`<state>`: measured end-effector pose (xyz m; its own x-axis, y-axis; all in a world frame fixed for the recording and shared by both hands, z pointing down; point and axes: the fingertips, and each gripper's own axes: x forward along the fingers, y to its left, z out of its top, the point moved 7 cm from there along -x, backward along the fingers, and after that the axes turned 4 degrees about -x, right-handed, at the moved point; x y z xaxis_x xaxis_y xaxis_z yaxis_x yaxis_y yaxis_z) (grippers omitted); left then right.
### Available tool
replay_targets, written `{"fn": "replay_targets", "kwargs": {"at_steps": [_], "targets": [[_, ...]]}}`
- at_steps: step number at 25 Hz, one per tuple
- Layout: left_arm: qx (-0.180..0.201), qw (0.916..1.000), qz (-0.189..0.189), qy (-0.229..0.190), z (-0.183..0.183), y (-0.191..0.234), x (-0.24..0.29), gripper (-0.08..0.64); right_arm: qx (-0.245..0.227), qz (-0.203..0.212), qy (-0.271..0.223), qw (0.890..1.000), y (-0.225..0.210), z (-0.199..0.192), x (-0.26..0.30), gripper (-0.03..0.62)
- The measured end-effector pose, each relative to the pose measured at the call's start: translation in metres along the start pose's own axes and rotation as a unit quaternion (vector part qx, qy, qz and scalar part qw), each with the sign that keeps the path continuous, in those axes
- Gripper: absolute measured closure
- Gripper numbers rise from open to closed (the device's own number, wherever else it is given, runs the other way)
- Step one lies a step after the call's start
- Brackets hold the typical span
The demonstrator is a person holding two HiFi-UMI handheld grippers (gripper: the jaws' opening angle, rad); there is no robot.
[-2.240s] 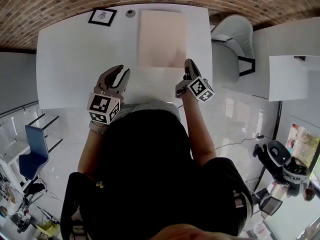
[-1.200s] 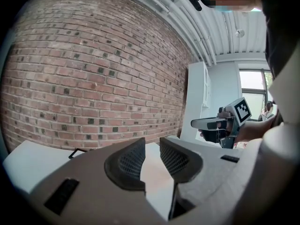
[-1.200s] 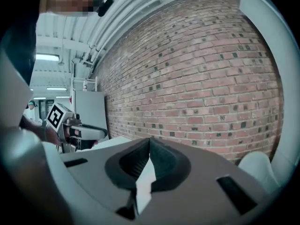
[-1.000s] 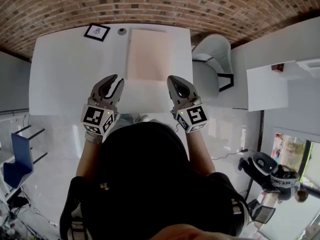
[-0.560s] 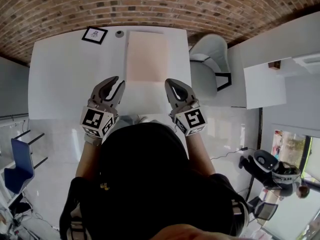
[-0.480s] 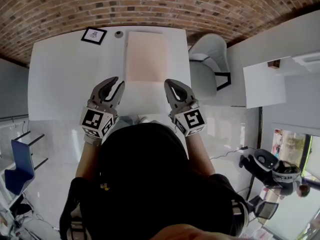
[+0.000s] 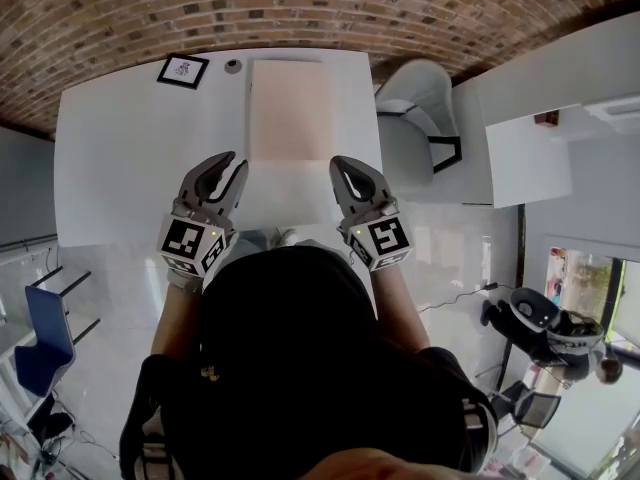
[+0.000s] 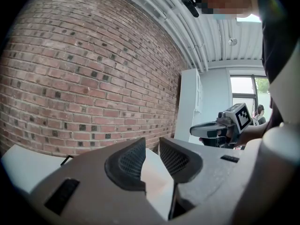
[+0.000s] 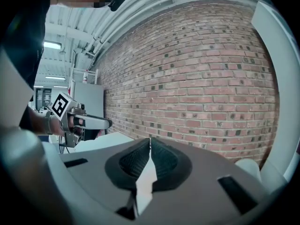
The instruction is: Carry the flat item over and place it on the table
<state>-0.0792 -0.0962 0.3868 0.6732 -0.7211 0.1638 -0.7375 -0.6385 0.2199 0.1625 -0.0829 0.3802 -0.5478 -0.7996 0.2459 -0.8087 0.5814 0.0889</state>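
Note:
A flat pale pink board lies on the white table, towards its far side, right of centre. Both grippers hover at the table's near edge, apart from the board. My left gripper is off the board's near left corner, its jaws open with a clear gap and nothing held. My right gripper is off the near right corner, its pads closed together on nothing. Each gripper shows in the other's view: the right gripper and the left gripper.
A small black-framed card and a little round object sit at the table's far edge by the brick wall. A white chair stands right of the table, with another white table beyond. A blue chair is at the lower left.
About two seconds ago the right gripper stood at the board's near right corner; it has drawn back to the table's near edge. Over the last second both grippers have hardly moved.

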Motion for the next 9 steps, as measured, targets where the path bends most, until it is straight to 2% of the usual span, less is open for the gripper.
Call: {"fn": "replay_targets", "kwargs": {"at_steps": [9], "targets": [[-0.002,1.0,0.009,-0.003,0.0011,0.0102,-0.0012,0.524,-0.001,-0.002,0.001,1.0,0.001,-0.001,0.008,0.581]]}}
